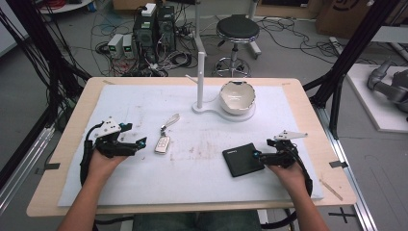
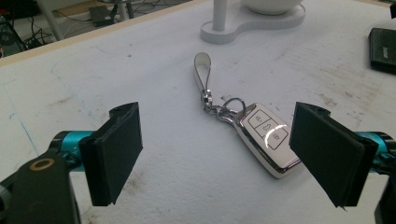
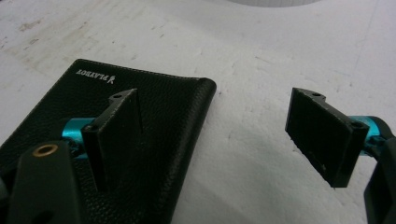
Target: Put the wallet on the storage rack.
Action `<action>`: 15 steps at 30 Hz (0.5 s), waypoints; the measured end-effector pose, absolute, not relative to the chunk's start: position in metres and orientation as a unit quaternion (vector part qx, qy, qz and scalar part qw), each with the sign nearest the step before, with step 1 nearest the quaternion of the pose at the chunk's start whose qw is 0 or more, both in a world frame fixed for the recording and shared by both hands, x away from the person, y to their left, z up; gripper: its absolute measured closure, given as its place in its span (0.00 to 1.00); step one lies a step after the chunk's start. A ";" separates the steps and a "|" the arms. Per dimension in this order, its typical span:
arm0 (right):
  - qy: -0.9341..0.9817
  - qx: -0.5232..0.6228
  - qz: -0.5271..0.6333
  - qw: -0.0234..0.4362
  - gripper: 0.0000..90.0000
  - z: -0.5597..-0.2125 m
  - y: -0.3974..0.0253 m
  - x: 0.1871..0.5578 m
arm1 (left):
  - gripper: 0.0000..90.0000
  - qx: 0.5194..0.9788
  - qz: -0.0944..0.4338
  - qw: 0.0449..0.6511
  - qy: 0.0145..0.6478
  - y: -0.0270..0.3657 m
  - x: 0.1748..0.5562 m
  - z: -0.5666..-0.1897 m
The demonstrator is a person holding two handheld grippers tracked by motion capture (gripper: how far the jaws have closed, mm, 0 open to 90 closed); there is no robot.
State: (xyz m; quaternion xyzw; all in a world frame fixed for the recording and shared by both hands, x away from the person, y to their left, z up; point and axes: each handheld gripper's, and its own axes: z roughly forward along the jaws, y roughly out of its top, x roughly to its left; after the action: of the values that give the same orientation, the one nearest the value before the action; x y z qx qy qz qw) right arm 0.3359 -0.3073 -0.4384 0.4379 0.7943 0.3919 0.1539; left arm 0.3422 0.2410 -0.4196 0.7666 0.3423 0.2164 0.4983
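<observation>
Both grippers gape empty, left gripper (image 1: 140, 143) beside a shiny silver key fob (image 1: 162, 144), right gripper (image 1: 256, 155) over a black leather wallet (image 1: 241, 159), on the stained white mat (image 1: 144, 103).

Left gripper (image 2: 217, 154) jaws wide apart; key fob (image 2: 267, 137) between, untouched.

Grey floor (image 1: 298, 53) strewn with cables (image 1: 284, 29), a black stool (image 1: 237, 30), computer towers (image 1: 155, 25) beyond the table (image 1: 57, 159).

Glossy metal key fob (image 2: 267, 136); matt leather wallet (image 3: 154, 126).
</observation>
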 end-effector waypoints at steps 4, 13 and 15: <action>0.795 0.438 0.392 0.148 0.21 -0.439 -0.307 0.336 | 0.19 0.768 0.216 0.497 0.341 0.240 0.343 -0.420; 0.809 0.436 0.376 0.120 0.22 -0.448 -0.304 0.336 | 0.19 0.769 0.217 0.496 0.341 0.239 0.342 -0.420; 0.807 0.438 0.380 0.110 0.27 -0.449 -0.305 0.336 | 0.19 0.769 0.217 0.495 0.341 0.238 0.342 -0.420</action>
State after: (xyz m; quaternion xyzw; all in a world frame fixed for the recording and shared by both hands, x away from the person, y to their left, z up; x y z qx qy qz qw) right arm 0.3358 -0.3047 -0.4487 0.4375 0.8075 0.3801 0.1099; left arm 0.3423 0.2384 -0.4198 0.7690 0.3408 0.2174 0.4952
